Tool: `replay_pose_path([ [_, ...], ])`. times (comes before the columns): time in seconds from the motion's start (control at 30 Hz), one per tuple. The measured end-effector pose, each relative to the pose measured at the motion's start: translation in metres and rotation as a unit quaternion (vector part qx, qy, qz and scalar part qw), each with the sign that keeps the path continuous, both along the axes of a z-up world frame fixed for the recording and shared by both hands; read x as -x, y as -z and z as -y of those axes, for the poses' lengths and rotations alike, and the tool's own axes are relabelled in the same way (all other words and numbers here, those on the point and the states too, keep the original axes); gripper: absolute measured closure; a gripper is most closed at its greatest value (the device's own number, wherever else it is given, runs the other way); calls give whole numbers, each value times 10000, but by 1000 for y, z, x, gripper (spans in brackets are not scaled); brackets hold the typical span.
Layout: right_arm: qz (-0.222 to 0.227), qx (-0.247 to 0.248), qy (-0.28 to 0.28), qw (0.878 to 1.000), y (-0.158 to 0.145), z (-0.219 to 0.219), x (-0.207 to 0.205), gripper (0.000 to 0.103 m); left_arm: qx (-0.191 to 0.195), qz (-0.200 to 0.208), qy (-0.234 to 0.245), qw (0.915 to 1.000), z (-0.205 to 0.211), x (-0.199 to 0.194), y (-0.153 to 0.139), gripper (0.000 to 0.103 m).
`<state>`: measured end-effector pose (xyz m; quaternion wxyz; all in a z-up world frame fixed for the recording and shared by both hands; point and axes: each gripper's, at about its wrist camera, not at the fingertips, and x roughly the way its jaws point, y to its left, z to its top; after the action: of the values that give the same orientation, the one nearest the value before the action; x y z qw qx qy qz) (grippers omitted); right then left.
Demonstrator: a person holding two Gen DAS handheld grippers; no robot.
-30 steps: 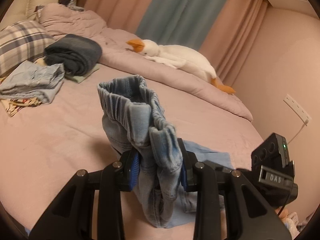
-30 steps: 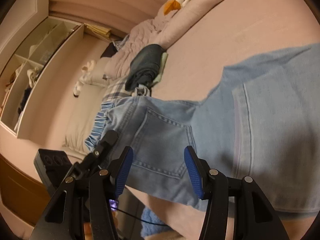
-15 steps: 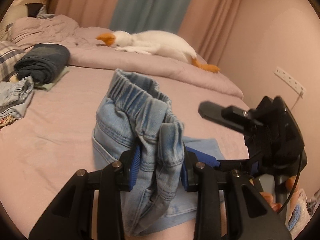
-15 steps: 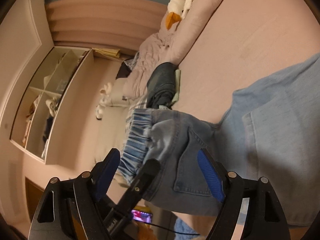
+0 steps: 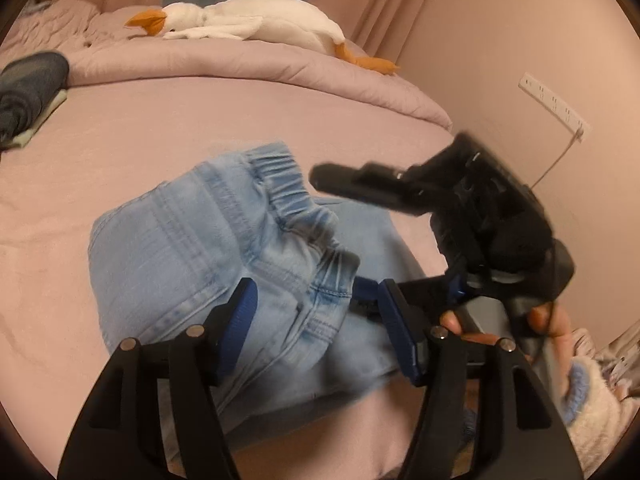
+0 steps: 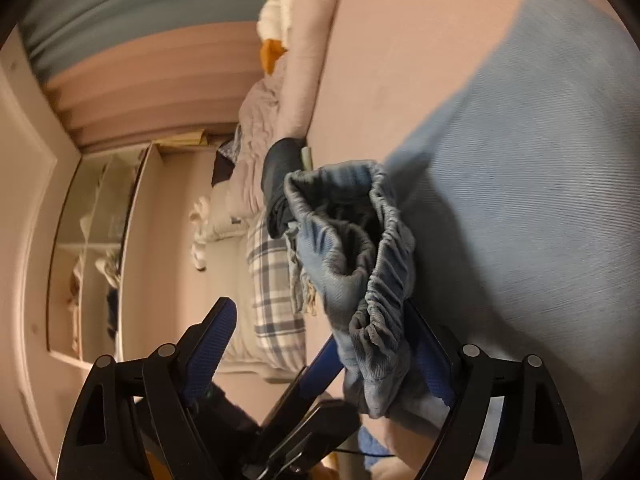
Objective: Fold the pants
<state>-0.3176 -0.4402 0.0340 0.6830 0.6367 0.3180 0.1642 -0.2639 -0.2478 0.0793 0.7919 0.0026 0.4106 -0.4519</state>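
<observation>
1. Left wrist view: the left gripper (image 5: 316, 320) is spreading wide, gripping nothing, and the jeans (image 5: 208, 248) are lying bunched on the bed (image 5: 160, 128), waistband (image 5: 288, 188) toward the toy goose (image 5: 248, 24).
2. Right wrist view: the right gripper (image 6: 324, 352) is gaping too, though the waistband (image 6: 376, 280) is draping against one of its fingers (image 6: 432, 360).
3. Risk: with nothing pinching the jeans, the fold may be springing open.
4. Risk: both grippers are crowding near the waistband and could collide.
</observation>
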Motion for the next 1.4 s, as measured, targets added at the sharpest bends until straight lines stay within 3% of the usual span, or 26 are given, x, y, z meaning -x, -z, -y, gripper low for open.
replay_pose_path([
  [0.17, -69, 933, -11, 9956, -19, -3, -1, 24, 211, -203, -547, 9981, -40, -8, 0, 36],
  [0.33, -173, 2177, -162, 9757, -35, -18, -8, 63, 283, -528, -1315, 9895, -83, -25, 12, 35],
  [0.5, -328, 2771, -176, 9601, -38, -23, -15, 73, 299, -738, -1602, 9839, -101, -29, 19, 35],
  [0.6, -174, 3010, -46, 9535, -45, -27, -9, 77, 232, -712, -1611, 9841, -102, -25, 18, 35],
  [1.0, 497, 3223, 575, 9436, -89, -10, 34, 77, 223, -762, -1542, 9849, -98, -25, 19, 35],
  [1.2, 326, 3229, 1014, 9404, -87, 14, 61, 77, 204, -780, -1437, 9863, -88, -25, 19, 35],
  [1.4, 111, 3035, 1212, 9450, -73, 24, 72, 77, 193, -877, -1245, 9882, -76, -29, 19, 35],
])
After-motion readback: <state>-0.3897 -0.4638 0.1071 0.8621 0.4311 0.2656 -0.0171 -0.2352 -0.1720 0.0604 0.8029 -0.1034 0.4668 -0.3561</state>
